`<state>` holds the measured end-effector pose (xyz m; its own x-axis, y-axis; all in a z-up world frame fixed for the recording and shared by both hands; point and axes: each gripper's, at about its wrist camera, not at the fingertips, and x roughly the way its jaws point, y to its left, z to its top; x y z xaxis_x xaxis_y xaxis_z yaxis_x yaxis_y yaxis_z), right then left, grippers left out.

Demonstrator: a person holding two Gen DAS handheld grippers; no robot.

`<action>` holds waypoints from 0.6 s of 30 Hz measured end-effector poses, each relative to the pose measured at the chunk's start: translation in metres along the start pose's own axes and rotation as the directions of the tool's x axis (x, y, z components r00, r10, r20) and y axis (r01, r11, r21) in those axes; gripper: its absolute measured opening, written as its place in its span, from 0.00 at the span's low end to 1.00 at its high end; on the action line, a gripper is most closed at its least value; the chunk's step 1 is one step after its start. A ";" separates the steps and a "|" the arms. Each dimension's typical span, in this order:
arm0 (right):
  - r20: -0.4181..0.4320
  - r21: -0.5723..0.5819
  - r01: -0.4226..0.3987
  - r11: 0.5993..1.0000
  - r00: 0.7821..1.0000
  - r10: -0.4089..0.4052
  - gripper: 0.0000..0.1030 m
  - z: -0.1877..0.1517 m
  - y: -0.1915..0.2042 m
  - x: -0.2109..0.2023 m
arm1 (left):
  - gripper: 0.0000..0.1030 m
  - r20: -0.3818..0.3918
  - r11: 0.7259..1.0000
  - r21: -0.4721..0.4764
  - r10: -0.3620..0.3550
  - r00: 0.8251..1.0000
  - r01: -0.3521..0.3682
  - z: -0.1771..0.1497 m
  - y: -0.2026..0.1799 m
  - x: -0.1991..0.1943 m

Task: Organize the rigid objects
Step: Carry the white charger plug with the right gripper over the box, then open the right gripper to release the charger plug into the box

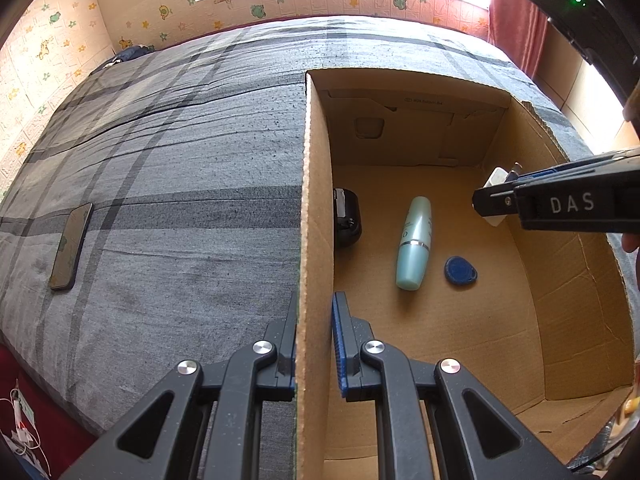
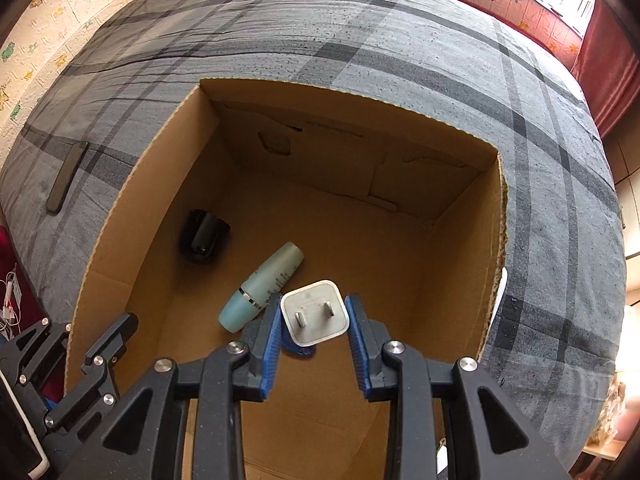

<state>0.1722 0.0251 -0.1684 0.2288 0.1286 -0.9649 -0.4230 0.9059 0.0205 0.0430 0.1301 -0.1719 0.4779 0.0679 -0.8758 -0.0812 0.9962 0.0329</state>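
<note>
Two grippers were at work over my bed (image 1: 160, 160), whose grey checked cover lay soft and creased under a big cardboard box (image 2: 460, 240) with matte, corrugated walls. My left gripper (image 1: 314, 336) was pressed together on the box's near wall, pinching the cardboard to steady it. My right gripper (image 2: 312, 320) pinched a white charger (image 2: 314, 312), a smooth rounded cube with two flat metal prongs facing up, and held it inside the box above the floor. I judged this the placing step: the next move called for lowering the charger to a bare patch and letting go. On the floor lay a slim, glossy pale-blue bottle (image 1: 414, 242), a shiny black rounded case (image 1: 346, 218) and a small blue key tag (image 1: 460, 271). One dark phone (image 1: 70, 246) lay flat on the cover outside.
</note>
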 end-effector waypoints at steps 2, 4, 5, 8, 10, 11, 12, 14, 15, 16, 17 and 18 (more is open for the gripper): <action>-0.008 0.002 -0.005 1.000 1.000 0.005 0.32 0.000 0.000 0.004 | 0.14 0.000 1.000 0.001 0.000 1.000 0.000 0.000 0.000 0.000; -0.013 0.000 -0.004 1.000 1.000 0.004 0.32 0.000 0.000 0.007 | 0.14 0.000 1.000 0.000 0.000 1.000 0.000 0.000 0.000 0.001; -0.016 -0.002 -0.004 1.000 1.000 0.004 0.32 0.000 0.001 0.008 | 0.14 0.000 1.000 0.000 0.000 1.000 0.000 0.000 0.000 0.001; -0.027 -0.005 -0.002 1.000 1.000 0.002 0.32 0.002 0.003 0.013 | 0.14 0.001 1.000 -0.002 -0.002 1.000 0.002 0.000 0.000 0.000; -0.038 -0.007 -0.004 1.000 0.999 0.004 0.32 0.001 0.004 0.018 | 0.14 0.001 1.000 -0.002 -0.002 1.000 0.002 0.000 0.001 0.001; -0.042 -0.006 -0.007 1.000 0.999 0.007 0.32 0.001 0.004 0.020 | 0.14 0.001 1.000 -0.003 -0.003 1.000 0.003 0.000 0.001 0.001; -0.044 -0.006 -0.009 1.000 0.999 0.009 0.32 0.001 0.004 0.021 | 0.14 0.001 1.000 -0.005 -0.005 1.000 0.005 0.000 0.001 0.001; -0.043 -0.003 -0.013 1.000 0.999 0.013 0.32 0.001 0.004 0.022 | 0.14 0.001 1.000 -0.003 -0.003 1.000 0.003 0.000 0.001 0.001; -0.040 0.003 -0.016 1.000 0.999 0.016 0.32 0.002 0.003 0.022 | 0.14 0.001 1.000 -0.002 -0.002 1.000 0.002 0.000 0.001 0.001; -0.034 0.007 -0.015 1.000 0.999 0.016 0.32 0.003 0.002 0.021 | 0.14 0.001 1.000 -0.002 -0.002 1.000 0.002 0.000 0.002 0.001; -0.028 0.011 -0.013 1.000 0.999 0.014 0.33 0.004 0.002 0.020 | 0.14 0.001 1.000 -0.003 -0.004 1.000 0.004 0.000 0.002 0.001; -0.026 0.013 -0.016 1.000 1.000 0.016 0.34 0.003 0.001 0.019 | 0.13 -0.001 1.000 -0.004 -0.010 1.000 0.010 0.000 0.002 0.001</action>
<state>0.1793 0.0294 -0.1856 0.1989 0.1328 -0.9710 -0.4150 0.9090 0.0393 0.0433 0.1325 -0.1729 0.4779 0.0580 -0.8765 -0.0801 0.9965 0.0223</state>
